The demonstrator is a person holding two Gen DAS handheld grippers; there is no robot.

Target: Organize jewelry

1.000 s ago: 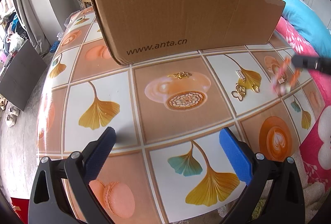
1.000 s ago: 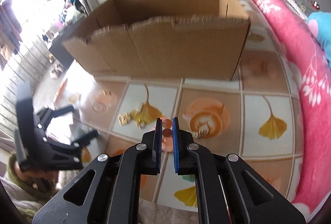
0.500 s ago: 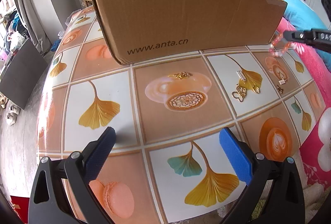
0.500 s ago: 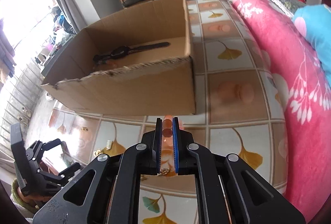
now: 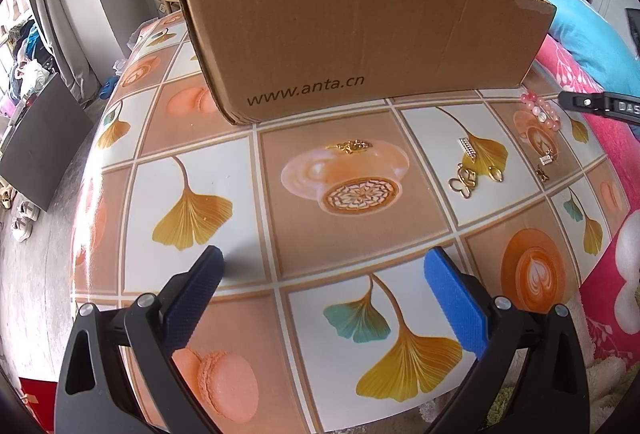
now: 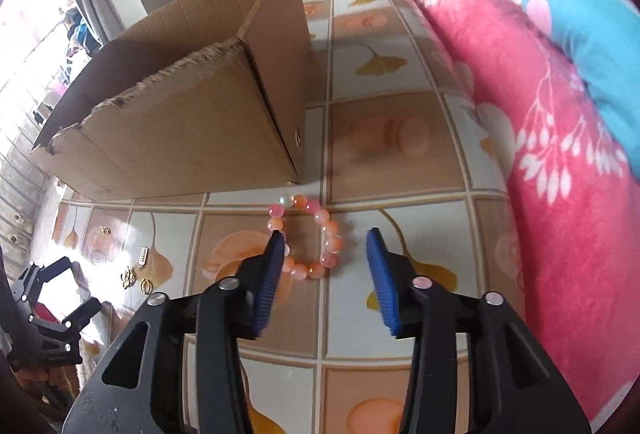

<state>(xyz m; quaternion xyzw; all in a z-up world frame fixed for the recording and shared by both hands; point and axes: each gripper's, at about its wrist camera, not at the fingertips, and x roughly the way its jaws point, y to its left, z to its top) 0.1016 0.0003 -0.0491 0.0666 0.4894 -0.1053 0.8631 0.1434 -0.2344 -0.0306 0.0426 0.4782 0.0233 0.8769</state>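
A desk (image 5: 208, 169) covered in a cloth printed with ginkgo leaves, coffee cups and macarons is seen from both wrist views. A torn-topped cardboard box (image 5: 360, 33) marked with a web address is stood on the far part of it. The right claw (image 6: 325, 254) is held above the desk with its jaws partly spread; they have just been opening, and no pad is pressed on anything. A bracelet of pink and orange beads (image 6: 310, 236) is laid flat on the cloth just in front of the box's near corner, partly between the jaws, with its left side passing behind the left pad tip; whether that pad touches the beads cannot be told. In the left wrist view the same bracelet (image 5: 540, 111) is seen at the right end of the box, beside the dark tip of the right claw. The left claw (image 5: 322, 274) is held wide open over the near part of the desk, with nothing between its blue pads. More jewelry is left on the cloth: a gold chain piece (image 5: 352, 145) on the printed cup, a small studded bar (image 5: 467, 147), a gold butterfly-shaped piece (image 5: 462, 182), a gold ring (image 5: 496, 173), and two small pieces (image 5: 545, 163) nearer the bracelet. A pink flowered blanket (image 6: 540, 137) and a blue cushion (image 6: 588, 41) are seen along the desk's right side.
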